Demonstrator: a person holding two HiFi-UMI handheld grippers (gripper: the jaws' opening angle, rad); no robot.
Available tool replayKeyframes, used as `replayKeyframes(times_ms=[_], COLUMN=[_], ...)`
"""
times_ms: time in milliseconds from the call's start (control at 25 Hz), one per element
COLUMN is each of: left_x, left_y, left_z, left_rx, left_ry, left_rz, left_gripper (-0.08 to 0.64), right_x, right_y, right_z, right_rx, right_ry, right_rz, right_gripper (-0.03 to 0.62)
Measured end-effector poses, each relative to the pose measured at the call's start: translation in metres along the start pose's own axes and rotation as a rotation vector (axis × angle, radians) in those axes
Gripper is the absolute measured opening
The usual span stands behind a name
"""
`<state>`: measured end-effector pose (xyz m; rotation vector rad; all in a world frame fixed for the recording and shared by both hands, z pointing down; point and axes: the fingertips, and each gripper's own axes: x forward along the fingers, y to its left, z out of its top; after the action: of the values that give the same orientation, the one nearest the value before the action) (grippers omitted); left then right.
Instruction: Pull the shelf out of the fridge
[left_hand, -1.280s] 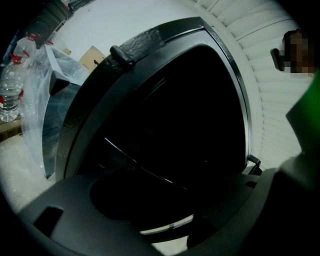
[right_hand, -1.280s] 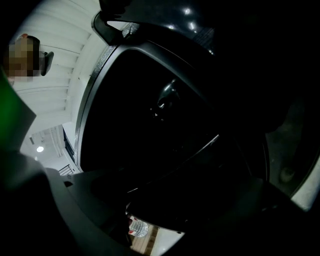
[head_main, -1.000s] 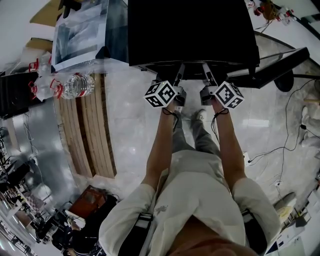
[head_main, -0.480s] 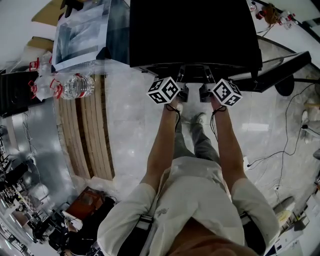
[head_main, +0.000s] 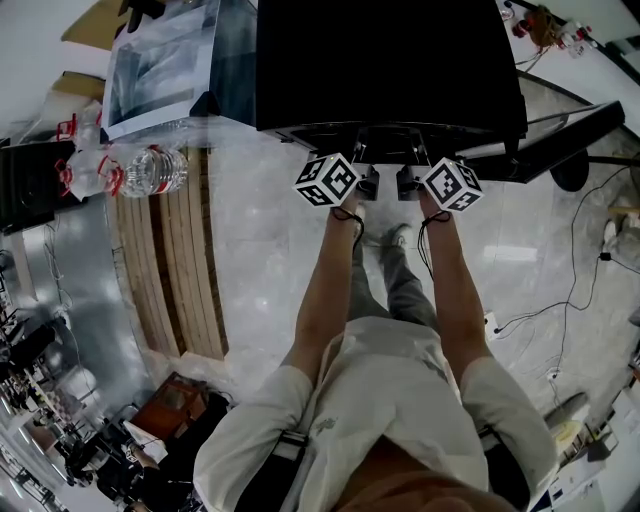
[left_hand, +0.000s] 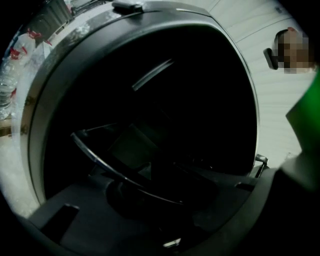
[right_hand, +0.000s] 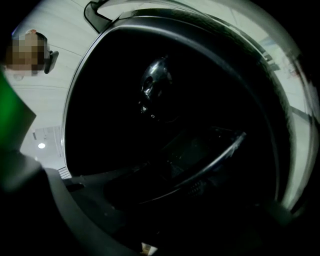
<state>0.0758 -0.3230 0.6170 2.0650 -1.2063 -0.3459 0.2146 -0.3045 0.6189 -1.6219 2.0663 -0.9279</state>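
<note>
In the head view the black fridge (head_main: 390, 60) stands in front of me, seen from above. Both grippers reach into its open front side by side: the left gripper (head_main: 365, 168) and the right gripper (head_main: 408, 168), their fingertips hidden under the fridge's top edge. Inside it is very dark. The glass shelf (left_hand: 115, 167) runs its shiny front edge across the left gripper view and into the left gripper (left_hand: 165, 200), which is shut on it. In the right gripper view the shelf (right_hand: 220, 155) slants down into the right gripper (right_hand: 170, 200), whose jaws are closing on its edge.
The fridge door (head_main: 545, 140) stands open to the right. Water bottles (head_main: 150, 170) lie at the left beside a glass-topped case (head_main: 160, 65). A wooden slatted pallet (head_main: 180, 270) lies on the floor. Cables (head_main: 580, 270) trail at the right. The person's feet (head_main: 385, 235) stand below the grippers.
Both grippers have moved forward into the fridge's front and drawn closer together, and their jaws have come together on the shelf's edge.
</note>
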Motion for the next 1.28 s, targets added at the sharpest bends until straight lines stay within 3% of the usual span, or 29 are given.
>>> replayKeyframes(times_ms=[560, 1280], left_x=[-0.009, -0.041], left_y=[-0.013, -0.035], left_z=[0.006, 0.004], left_rx=[0.009, 0.013], left_ry=[-0.025, -0.023], left_rz=[-0.027, -0.033], left_gripper=[0.144, 0.144], right_x=[-0.009, -0.043], right_y=[0.014, 0.032], right_z=[0.009, 0.011], right_rx=[0.015, 0.046], right_ry=[-0.033, -0.026], right_rz=[0.063, 0.084], right_gripper=[0.133, 0.123])
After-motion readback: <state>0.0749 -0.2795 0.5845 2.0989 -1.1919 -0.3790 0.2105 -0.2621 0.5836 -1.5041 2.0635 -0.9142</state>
